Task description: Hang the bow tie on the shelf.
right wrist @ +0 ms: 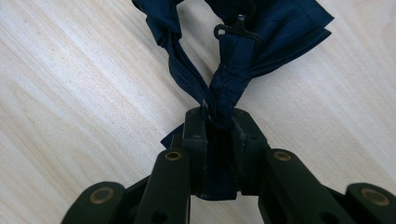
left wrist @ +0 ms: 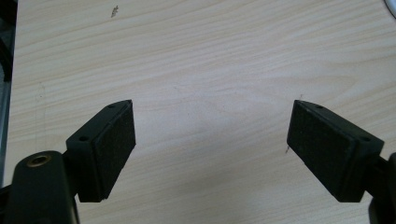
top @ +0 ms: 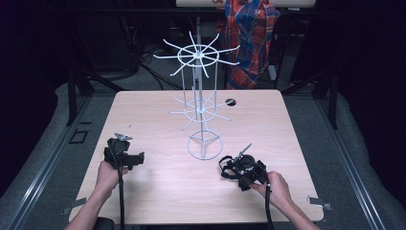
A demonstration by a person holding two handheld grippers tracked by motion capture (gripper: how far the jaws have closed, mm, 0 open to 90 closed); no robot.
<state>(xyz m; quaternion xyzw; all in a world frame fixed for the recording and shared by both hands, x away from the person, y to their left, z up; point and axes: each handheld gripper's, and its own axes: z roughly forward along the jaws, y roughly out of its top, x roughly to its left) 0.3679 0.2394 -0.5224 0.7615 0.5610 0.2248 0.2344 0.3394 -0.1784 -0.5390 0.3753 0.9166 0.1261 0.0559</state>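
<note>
In the right gripper view, the dark blue fabric item is cut off by the top edge, so its full shape is not seen. The part pinched between the jaws of the right gripper is hidden. A small dark metal clasp is seen on it, but its type cannot be told. In the high view, the same item is too small to be identified; possibly a bow tie. The plaid cloth behind the table is cut by the top edge. In the left gripper view, a white rim is clipped at the upper right corner.
</note>
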